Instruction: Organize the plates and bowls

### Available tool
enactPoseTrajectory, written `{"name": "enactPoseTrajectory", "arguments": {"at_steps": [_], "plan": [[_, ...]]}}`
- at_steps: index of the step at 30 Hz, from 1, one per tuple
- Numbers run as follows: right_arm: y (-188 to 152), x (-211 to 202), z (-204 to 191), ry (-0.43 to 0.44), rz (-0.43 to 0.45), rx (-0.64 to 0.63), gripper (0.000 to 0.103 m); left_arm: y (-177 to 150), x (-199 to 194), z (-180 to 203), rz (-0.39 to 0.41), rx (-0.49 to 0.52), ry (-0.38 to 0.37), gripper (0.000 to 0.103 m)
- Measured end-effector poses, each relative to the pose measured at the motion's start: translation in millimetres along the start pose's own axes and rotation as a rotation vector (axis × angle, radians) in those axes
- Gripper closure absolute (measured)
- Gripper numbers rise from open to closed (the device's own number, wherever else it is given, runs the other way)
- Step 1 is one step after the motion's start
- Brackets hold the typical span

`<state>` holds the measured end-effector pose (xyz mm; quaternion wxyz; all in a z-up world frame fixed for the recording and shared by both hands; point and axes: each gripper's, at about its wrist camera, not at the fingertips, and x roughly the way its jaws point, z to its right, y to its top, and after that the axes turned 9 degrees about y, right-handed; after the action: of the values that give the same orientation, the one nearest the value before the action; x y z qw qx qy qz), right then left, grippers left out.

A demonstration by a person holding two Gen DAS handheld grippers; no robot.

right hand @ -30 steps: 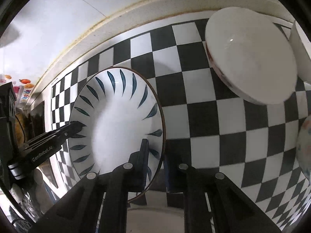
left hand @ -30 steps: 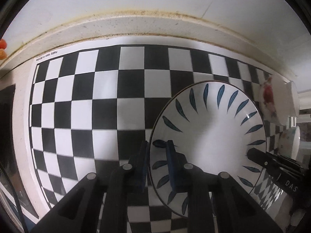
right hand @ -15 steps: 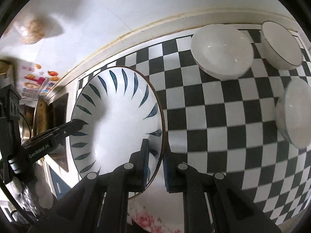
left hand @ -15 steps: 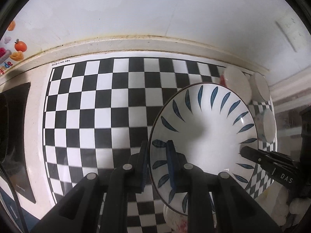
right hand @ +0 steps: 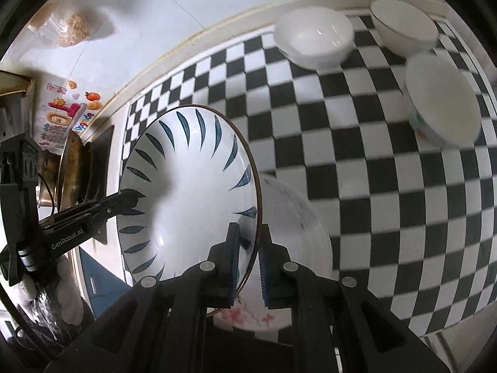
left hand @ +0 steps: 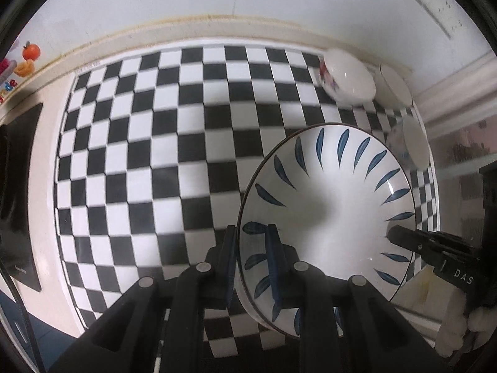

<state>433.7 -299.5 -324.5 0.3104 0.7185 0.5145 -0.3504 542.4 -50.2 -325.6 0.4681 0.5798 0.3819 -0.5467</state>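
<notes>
A white plate with blue leaf marks (left hand: 329,205) hangs above the checkered mat (left hand: 155,155), held at two opposite rims. My left gripper (left hand: 251,248) is shut on its near rim. Across the plate, my right gripper (left hand: 393,236) bites the far rim. In the right wrist view the same plate (right hand: 186,192) sits in my right gripper (right hand: 248,248), which is shut on its edge, and the left gripper (right hand: 130,197) clamps the other side. A white plate with pink flowers (right hand: 295,233) lies below it on the mat (right hand: 372,186).
Three white bowls stand at the mat's far right: one (right hand: 313,37), a second (right hand: 403,25), a third (right hand: 441,102). A pan (right hand: 74,171) and a black cooktop (left hand: 18,186) lie left of the mat. The wall with stickers (right hand: 62,115) runs behind.
Both grippers have risen and moved across the mat with the blue-leaf plate between them. The bowls look smaller and farther. The flowered plate has come into view beneath.
</notes>
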Motion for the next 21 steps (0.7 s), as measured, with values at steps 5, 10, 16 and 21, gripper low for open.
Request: {"name": "enactPoseTrajectory", "arguments": {"at_steps": [5, 10, 16, 21], "plan": [[-24, 12, 29, -0.005, -0.042, 0.037, 0.09, -17, 19, 14, -0.05, 0.029, 0.022, 0.087], [-42, 30, 50, -0.02, -0.084, 0.054, 0.09, -30, 40, 29, -0.096, 0.069, 0.061, 0.087], [-55, 43, 67, -0.03, -0.117, 0.072, 0.09, -40, 58, 42, -0.134, 0.111, 0.093, 0.087], [-59, 49, 73, -0.038, -0.13, 0.071, 0.09, -44, 67, 50, -0.142, 0.131, 0.136, 0.087]]}}
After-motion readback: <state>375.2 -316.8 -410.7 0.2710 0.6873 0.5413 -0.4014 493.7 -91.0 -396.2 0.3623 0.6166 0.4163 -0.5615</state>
